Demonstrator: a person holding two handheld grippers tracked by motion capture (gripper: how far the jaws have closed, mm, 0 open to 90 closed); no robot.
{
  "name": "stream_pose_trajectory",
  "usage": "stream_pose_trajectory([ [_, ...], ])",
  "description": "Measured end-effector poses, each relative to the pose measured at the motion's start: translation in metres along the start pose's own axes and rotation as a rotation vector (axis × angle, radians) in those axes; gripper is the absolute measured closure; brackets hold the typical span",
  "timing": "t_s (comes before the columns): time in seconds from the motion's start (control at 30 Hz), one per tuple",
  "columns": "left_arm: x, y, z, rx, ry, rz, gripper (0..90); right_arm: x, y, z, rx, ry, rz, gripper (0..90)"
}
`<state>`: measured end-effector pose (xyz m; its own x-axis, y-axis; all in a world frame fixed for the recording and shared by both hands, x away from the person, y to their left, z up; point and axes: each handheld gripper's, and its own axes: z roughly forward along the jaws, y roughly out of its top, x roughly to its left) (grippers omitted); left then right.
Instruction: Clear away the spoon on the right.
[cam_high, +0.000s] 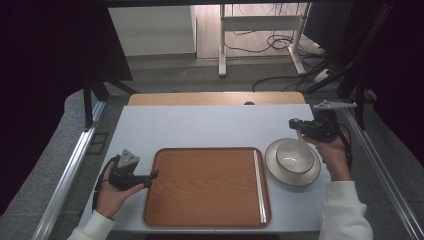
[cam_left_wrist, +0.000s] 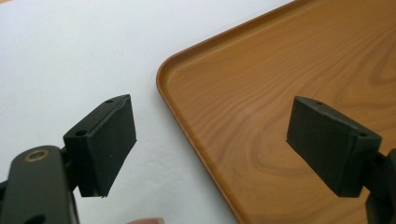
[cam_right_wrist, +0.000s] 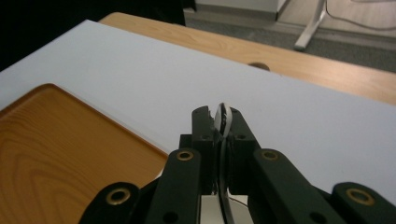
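The right gripper (cam_high: 300, 124), jaws clamped on the far rim of the plate (cam_high: 274, 167) carrying 1 bowl (cam_high: 295, 155), stands just right of the tray (cam_high: 210, 185), while the left gripper (cam_high: 152, 174) gapes wide over the tray's left edge.

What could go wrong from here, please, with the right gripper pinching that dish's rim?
The right gripper is shut on only the thin rim of the plate, so the plate could slip or tilt. The bowl sitting on it could then slide. The chopsticks lie along the tray's near edge, where the plate may knock them if it is moved there.
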<state>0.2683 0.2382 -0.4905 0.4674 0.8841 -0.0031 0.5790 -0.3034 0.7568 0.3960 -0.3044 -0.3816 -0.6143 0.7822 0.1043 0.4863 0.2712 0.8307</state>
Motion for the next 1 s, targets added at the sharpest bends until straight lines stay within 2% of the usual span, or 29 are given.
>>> stream_pose_trajectory([
  [0.1, 0.000, 0.001, 0.002, 0.001, -0.002, 0.001, 15.2, 0.013, 0.005, -0.005, -0.027, 0.014, -0.035, 84.6],
  [0.13, 0.000, 0.001, 0.002, 0.001, -0.002, 0.001, 15.2, 0.013, 0.005, -0.005, -0.027, 0.014, -0.035, 84.6],
  [0.17, 0.000, 0.001, 0.002, 0.001, -0.004, 0.003, 15.3, 0.020, 0.008, -0.007, -0.037, 0.031, -0.046, 84.6],
  [0.33, -0.001, 0.002, 0.003, 0.002, -0.005, 0.008, 15.3, 0.041, 0.015, -0.009, -0.044, 0.067, -0.097, 84.5],
  [0.47, -0.001, 0.002, 0.003, -0.004, -0.004, 0.005, 15.3, 0.052, 0.018, -0.009, -0.048, 0.094, -0.121, 84.5],
  [0.7, -0.002, 0.001, 0.003, 0.000, 0.000, 0.007, 15.3, 0.070, 0.020, -0.002, -0.029, 0.121, -0.167, 84.6],
  [1.0, -0.002, 0.000, 0.000, -0.001, 0.005, 0.005, 15.4, 0.093, 0.023, 0.013, 0.012, 0.181, -0.223, 84.6],
])
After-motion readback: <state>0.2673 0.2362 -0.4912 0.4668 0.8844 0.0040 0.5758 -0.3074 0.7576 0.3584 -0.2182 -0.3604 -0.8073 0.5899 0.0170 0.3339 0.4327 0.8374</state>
